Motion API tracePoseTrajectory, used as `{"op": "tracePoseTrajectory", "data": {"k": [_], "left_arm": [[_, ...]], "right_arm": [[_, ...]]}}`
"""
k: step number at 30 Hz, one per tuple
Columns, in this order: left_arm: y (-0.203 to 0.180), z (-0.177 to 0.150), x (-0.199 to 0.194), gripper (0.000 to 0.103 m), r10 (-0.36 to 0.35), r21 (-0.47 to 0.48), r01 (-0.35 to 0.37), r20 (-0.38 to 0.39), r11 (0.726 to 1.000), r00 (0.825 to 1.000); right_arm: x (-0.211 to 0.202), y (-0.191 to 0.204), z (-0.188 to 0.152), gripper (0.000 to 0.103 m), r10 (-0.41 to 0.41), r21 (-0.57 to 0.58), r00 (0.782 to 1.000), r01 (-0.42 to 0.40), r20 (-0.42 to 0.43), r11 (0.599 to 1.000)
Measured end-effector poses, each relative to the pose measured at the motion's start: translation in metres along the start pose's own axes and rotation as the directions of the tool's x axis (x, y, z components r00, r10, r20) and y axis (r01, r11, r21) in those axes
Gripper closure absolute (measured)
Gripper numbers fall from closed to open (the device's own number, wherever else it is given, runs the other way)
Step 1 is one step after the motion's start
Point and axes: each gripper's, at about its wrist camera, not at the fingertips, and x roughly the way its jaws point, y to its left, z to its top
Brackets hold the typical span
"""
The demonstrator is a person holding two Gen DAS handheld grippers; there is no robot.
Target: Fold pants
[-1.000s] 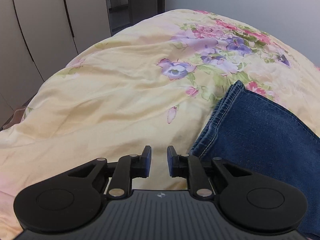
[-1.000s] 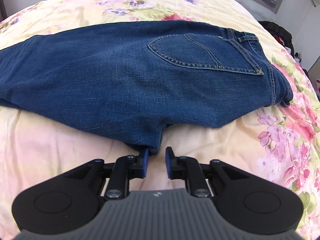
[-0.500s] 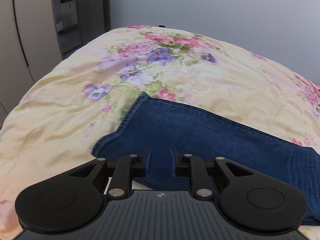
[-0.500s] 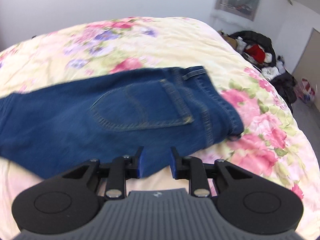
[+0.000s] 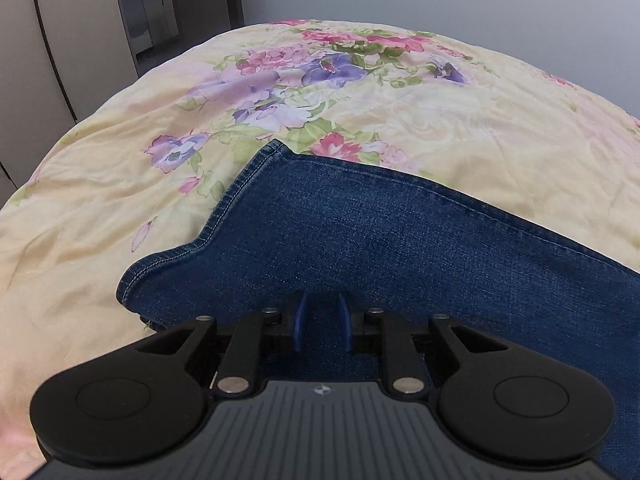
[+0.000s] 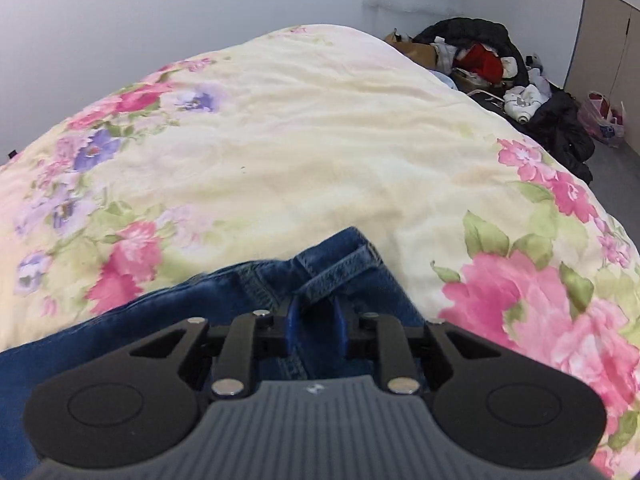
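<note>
Both wrist views sit low over the jeans (image 5: 400, 248), facing across the floral duvet (image 6: 320, 140) toward a wall.

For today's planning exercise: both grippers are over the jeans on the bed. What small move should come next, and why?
Probably close both grippers. The left gripper is open over the jeans near the hem, the right gripper open at the belt loop. Denim seems to lie between each pair of fingers, ungripped.
</note>
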Motion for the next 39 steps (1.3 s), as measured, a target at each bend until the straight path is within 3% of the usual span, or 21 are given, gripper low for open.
{"op": "tracePoseTrajectory", "data": {"k": [7,11,14,16,20,22,26,28,30,33,37,39], "left_arm": [[0.007,0.003,0.018,0.084,-0.002,-0.049,0.001,-0.015,0.999,1.000],[0.009,0.004,0.019,0.084,-0.003,-0.076,0.002,-0.005,0.997,1.000],[0.016,0.007,0.006,0.085,-0.020,-0.107,0.022,0.022,0.994,1.000],[0.025,0.009,-0.008,0.067,-0.029,-0.139,0.037,0.053,0.990,0.998],[0.048,0.008,-0.035,0.059,-0.082,-0.178,0.097,0.093,0.979,0.992],[0.063,0.005,-0.046,0.049,-0.117,-0.229,0.138,0.101,0.964,0.988],[0.100,-0.011,-0.057,0.045,-0.190,-0.384,0.223,0.124,0.896,0.974],[0.123,-0.025,-0.057,0.045,-0.222,-0.493,0.270,0.156,0.827,0.963],[0.145,-0.037,-0.048,0.045,-0.264,-0.592,0.317,0.177,0.741,0.948],[0.159,-0.050,-0.029,0.045,-0.315,-0.665,0.349,0.176,0.661,0.933],[0.162,-0.057,-0.009,0.044,-0.322,-0.696,0.346,0.172,0.629,0.931],[0.159,-0.053,-0.002,0.044,-0.307,-0.686,0.335,0.168,0.646,0.937]], "right_arm": [[0.060,-0.005,0.011,0.087,-0.012,0.054,0.999,0.014,-0.035,0.998],[0.068,0.000,0.018,0.086,-0.036,0.062,0.998,0.039,-0.047,0.997],[0.055,0.013,0.019,0.086,-0.089,-0.003,0.995,0.089,-0.037,0.996],[0.037,0.021,0.018,0.086,-0.114,-0.067,0.993,0.115,0.010,0.991],[-0.003,0.040,0.008,0.084,-0.078,-0.143,0.995,0.087,0.069,0.986],[-0.020,0.059,0.000,0.083,-0.020,-0.185,0.998,0.031,0.063,0.982],[-0.043,0.116,-0.026,0.082,0.088,-0.304,0.996,-0.076,0.026,0.950],[-0.051,0.150,-0.041,0.082,0.112,-0.384,0.994,-0.100,0.009,0.918],[-0.059,0.185,-0.056,0.082,0.148,-0.447,0.989,-0.138,-0.014,0.884],[-0.074,0.227,-0.075,0.082,0.221,-0.500,0.974,-0.216,-0.050,0.838],[-0.092,0.278,-0.098,0.082,0.307,-0.582,0.947,-0.304,-0.095,0.755],[-0.098,0.300,-0.109,0.082,0.332,-0.615,0.935,-0.336,-0.125,0.713]]}}
